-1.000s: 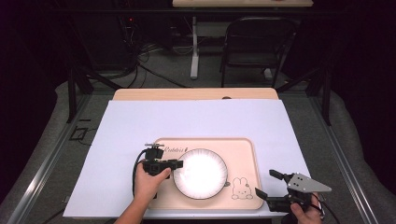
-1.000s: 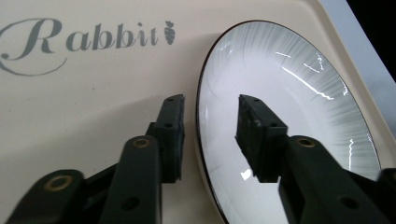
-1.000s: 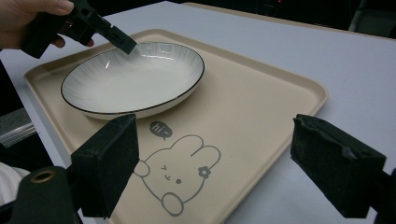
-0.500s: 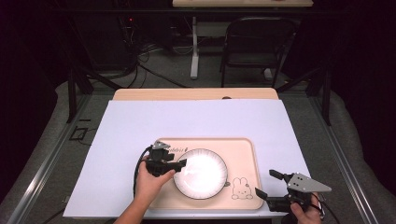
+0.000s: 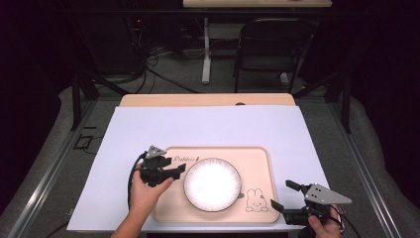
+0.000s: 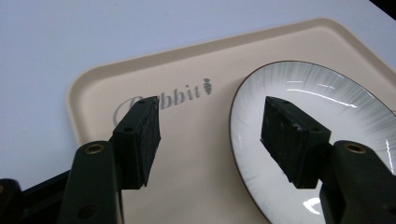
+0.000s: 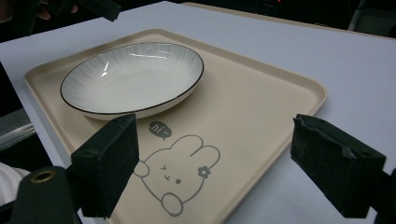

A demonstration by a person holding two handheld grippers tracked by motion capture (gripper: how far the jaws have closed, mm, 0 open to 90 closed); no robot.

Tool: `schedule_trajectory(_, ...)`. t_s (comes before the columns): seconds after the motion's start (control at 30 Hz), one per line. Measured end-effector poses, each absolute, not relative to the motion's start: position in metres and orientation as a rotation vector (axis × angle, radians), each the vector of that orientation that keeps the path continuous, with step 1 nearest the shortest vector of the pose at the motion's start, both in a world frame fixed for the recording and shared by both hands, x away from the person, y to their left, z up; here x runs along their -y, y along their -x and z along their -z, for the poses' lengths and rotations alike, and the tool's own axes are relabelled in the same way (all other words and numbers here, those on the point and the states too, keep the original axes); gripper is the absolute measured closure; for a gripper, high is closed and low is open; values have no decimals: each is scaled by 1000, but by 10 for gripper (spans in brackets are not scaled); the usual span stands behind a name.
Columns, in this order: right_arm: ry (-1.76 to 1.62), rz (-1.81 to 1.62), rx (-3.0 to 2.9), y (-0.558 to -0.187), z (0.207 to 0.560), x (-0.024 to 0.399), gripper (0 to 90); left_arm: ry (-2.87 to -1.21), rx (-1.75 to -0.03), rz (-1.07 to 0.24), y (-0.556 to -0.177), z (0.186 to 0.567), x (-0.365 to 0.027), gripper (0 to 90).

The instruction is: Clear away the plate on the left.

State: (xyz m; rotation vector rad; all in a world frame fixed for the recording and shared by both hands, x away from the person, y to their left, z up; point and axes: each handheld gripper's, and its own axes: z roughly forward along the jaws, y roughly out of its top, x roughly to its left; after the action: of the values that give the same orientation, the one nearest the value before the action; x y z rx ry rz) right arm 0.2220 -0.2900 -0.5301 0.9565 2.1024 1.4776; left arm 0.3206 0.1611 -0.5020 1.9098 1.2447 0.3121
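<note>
A dim workroom, chair at the back; a white-covered table (image 5: 208, 129) carries one beige tray (image 5: 257, 158) w/ one white plate (image 5: 212, 184). High view: left gripper (image 5: 179, 169) hovers at the plate's left rim, jaws spread, empty; right gripper (image 5: 285, 195) waits off the tray's right corner, jaws wide apart. Left gripper view: one jaw above the plate, one over bare tray; contact prob. none, hard to judge. Right gripper view: rabbit print (image 7: 180, 189) in front of the plate. To grip cleanly, straddle the rim, close slowly.
</note>
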Motion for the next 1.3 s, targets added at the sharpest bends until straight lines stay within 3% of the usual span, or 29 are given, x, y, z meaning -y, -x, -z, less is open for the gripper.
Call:
schedule_trajectory(0.57, -956, -1476, -2100, -222, 530, 290, 149, -1780, -1389, -414, -304, 503, -225, 378)
schedule_trajectory(1.3, -956, -1478, -2098, -222, 530, 290, 149, -1711, -1543, -368, -296, 541, -258, 384)
